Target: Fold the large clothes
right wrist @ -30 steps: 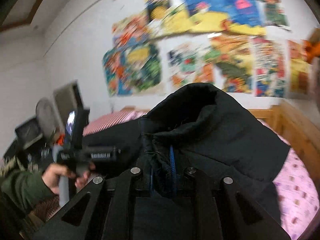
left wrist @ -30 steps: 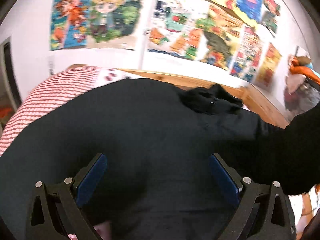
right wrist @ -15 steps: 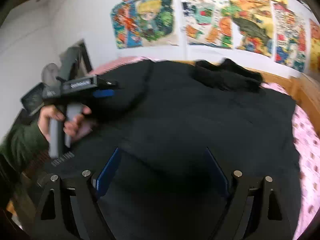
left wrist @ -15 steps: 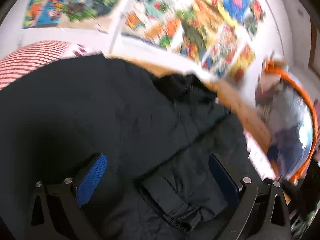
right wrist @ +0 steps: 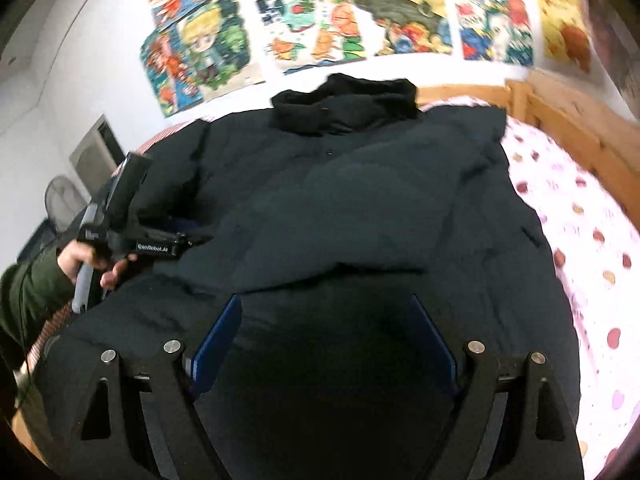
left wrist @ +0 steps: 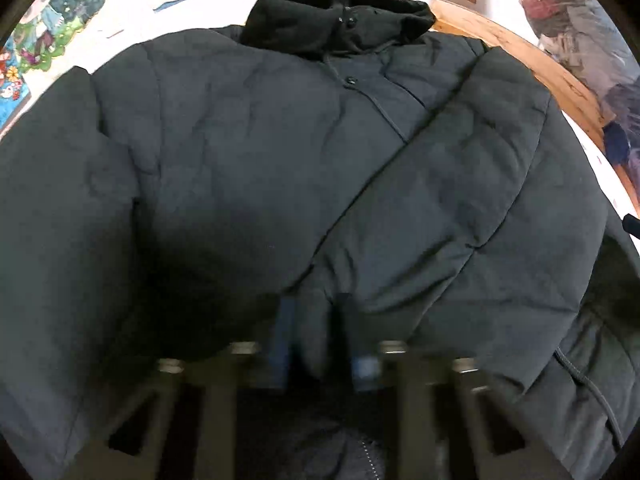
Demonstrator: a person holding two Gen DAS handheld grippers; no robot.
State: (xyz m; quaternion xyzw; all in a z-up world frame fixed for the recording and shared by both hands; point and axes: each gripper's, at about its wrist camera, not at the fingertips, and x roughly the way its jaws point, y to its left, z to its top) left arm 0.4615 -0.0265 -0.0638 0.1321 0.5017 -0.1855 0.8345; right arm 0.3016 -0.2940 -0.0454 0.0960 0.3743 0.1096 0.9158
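Nearest the left wrist camera: the left gripper (left wrist: 316,336) has its blue pads drawn narrow on a ridge of dark fabric, the end of a sleeve (left wrist: 452,208) of the black puffer jacket (left wrist: 248,148).
Nearest the right wrist camera: the right gripper (right wrist: 324,344) stands wide, its blue pads (right wrist: 216,340) well apart over the jacket's lower part, nothing between them.
Jacket: it lies front up on the bed, spread over most of the mattress, hood (right wrist: 344,104) at the far end by the wall.
Left view only: the sleeve folded slantwise across the chest, a snap button (left wrist: 351,80) below the collar, a drawcord (left wrist: 580,376) at the right, a zipper (left wrist: 370,458) at the bottom edge.
Right view only: the left gripper (right wrist: 160,240) seen from outside, held by a bare hand (right wrist: 86,258) in a green cuff, at the jacket's left side.
Surface: a sheet (right wrist: 580,216) with pink spots on the right, a red-striped cover (right wrist: 152,142) on the left.
Bed frame: wooden rail (right wrist: 560,120) at the far and right edges.
Room: white wall hung with cartoon posters (right wrist: 320,28); a fan (right wrist: 64,204) at the left.
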